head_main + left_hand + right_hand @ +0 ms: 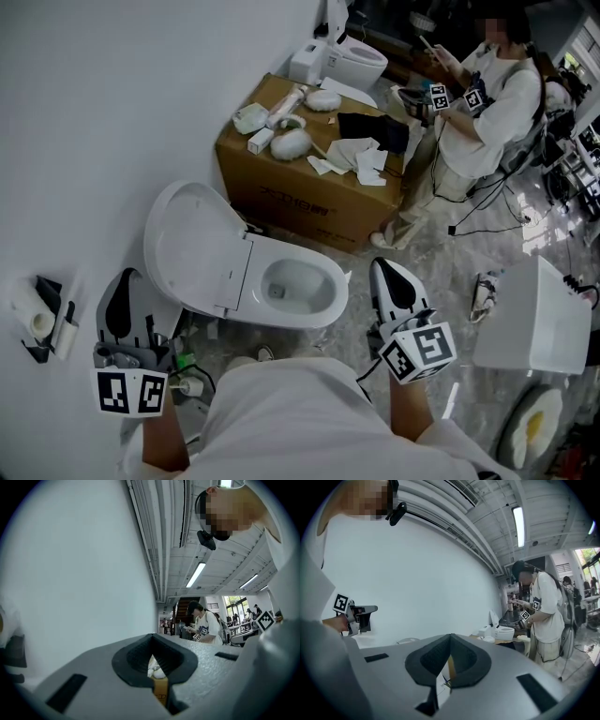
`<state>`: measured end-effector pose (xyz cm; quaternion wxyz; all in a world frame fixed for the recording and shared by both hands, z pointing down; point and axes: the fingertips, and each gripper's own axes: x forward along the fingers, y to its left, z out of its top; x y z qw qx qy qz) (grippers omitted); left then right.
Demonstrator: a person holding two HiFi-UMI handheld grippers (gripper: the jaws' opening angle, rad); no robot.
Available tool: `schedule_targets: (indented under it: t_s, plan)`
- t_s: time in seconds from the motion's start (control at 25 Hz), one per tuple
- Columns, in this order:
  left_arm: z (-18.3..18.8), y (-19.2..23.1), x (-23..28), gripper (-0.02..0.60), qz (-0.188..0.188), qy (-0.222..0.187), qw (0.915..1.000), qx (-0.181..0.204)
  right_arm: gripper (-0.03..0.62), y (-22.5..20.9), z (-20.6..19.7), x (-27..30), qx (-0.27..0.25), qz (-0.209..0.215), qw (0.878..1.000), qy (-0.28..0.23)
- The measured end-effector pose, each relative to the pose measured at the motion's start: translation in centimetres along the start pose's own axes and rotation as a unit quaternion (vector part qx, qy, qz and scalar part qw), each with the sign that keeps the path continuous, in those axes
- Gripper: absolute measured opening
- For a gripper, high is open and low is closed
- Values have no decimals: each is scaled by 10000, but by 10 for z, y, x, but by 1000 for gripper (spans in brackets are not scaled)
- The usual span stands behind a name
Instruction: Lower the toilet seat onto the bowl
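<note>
Your left gripper [122, 286] is near you on the left, just beside the raised toilet seat [192, 246]. Its two fingers are pressed together with nothing between them. Your right gripper [386, 274] is near you on the right, close to the front end of the bowl [328, 309]. Its fingers are shut too and hold nothing. The seat stands up and leans back to the left, off the bowl, so the bowl is open. Farther away sits a brown cardboard box [309, 187] with white things on top. Far off on the right stands another person [492, 103].
</note>
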<state>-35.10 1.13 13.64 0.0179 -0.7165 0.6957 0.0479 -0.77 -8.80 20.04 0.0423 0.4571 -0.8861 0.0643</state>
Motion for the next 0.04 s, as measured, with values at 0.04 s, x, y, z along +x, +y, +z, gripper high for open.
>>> schedule_targets:
  t_s: [0.04]
  plan:
    - [0,0,-1,6,3,0,10000,0,-3,1,-1,0,1,3,10000,3]
